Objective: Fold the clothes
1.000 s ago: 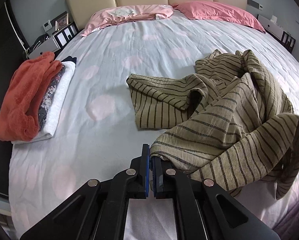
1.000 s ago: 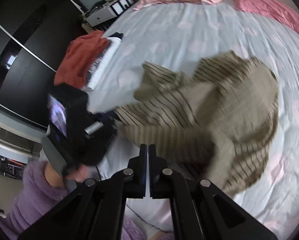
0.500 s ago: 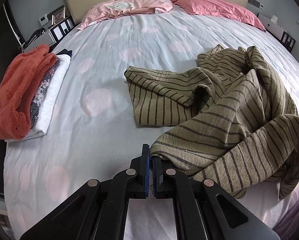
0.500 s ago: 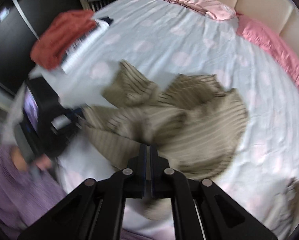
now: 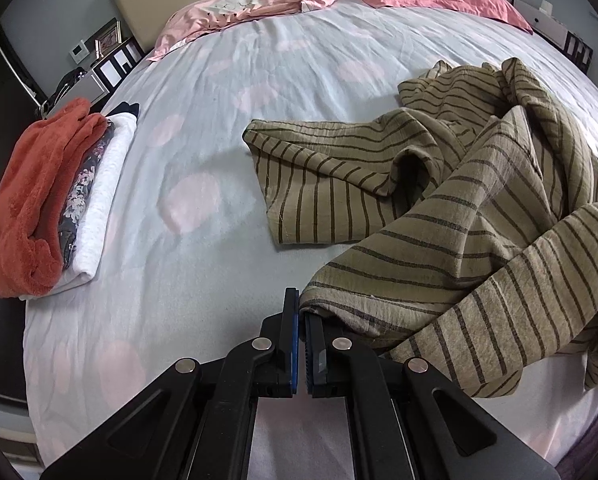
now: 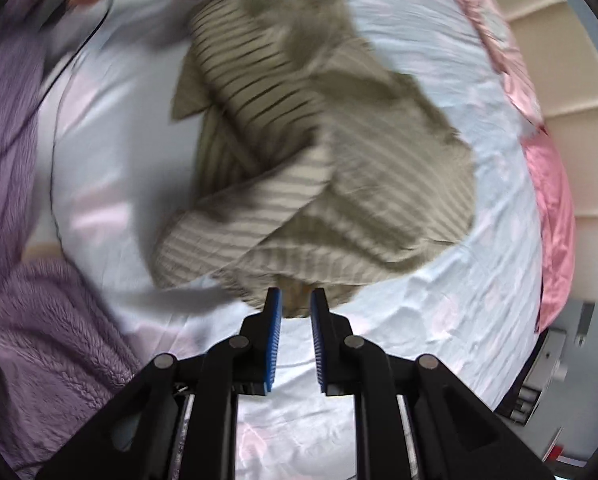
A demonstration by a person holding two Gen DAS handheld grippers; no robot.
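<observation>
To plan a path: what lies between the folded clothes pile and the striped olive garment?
Only bare polka-dot bedsheet separates the pile from the garment, seen in the left wrist view.

My left gripper (image 5: 302, 312): jaws pressed together, pointing steeply down. My right gripper (image 6: 295, 306): jaws parting, nothing pinched between them.

Right hand-held gripper (image 6: 295, 308): jaws, closed a second ago, now opening, nothing pinched between them; its view has rolled, so the striped garment (image 6: 319, 152) lies ahead and the pink pillows (image 6: 555, 184) at right, blurred.
</observation>
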